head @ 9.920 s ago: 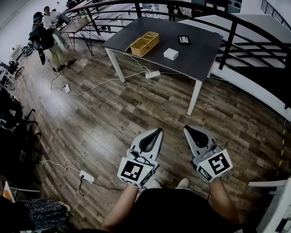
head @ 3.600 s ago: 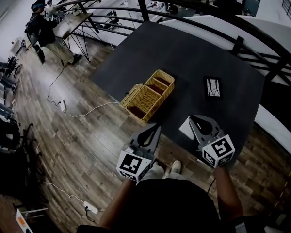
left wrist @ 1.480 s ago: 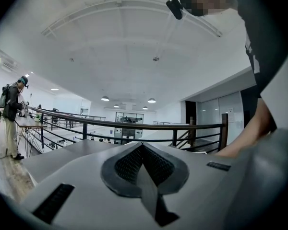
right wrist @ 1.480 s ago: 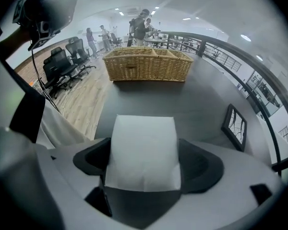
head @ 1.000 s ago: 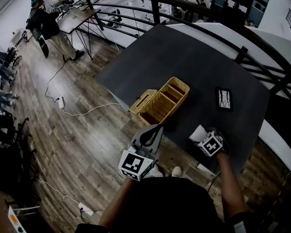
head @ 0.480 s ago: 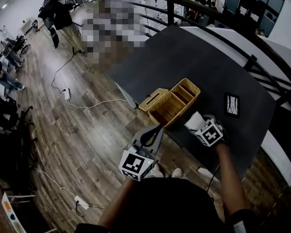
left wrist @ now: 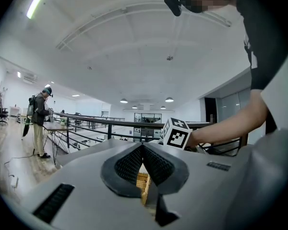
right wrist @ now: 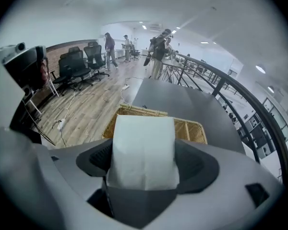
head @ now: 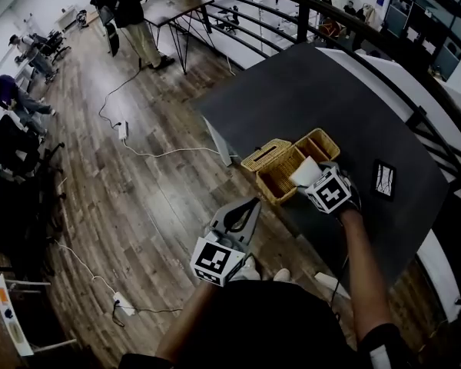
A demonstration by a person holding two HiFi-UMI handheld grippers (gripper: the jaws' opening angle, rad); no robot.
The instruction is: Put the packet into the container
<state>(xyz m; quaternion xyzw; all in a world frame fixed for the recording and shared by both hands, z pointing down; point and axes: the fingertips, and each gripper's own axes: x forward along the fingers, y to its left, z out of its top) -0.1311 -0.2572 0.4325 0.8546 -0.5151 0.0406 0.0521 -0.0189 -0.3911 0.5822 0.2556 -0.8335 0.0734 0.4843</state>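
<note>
right gripper [head: 307, 179]: my jaws wide, clamped on soft white paper packet [right wrist: 143, 147] | over woven yellow wicker basket [head: 267, 157] on dark grey table [head: 307, 98] | left gripper [left wrist: 142, 147]: my jaws together, empty

The packet [head: 305, 171] hangs over the basket [head: 270, 160] on the table [head: 323, 91].

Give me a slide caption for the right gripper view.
Right gripper clamps a white packet, wicker basket just beyond on the dark table.

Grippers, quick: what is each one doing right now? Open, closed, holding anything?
Left gripper: closed, holding nothing.
Right gripper: closed on the packet.
</note>
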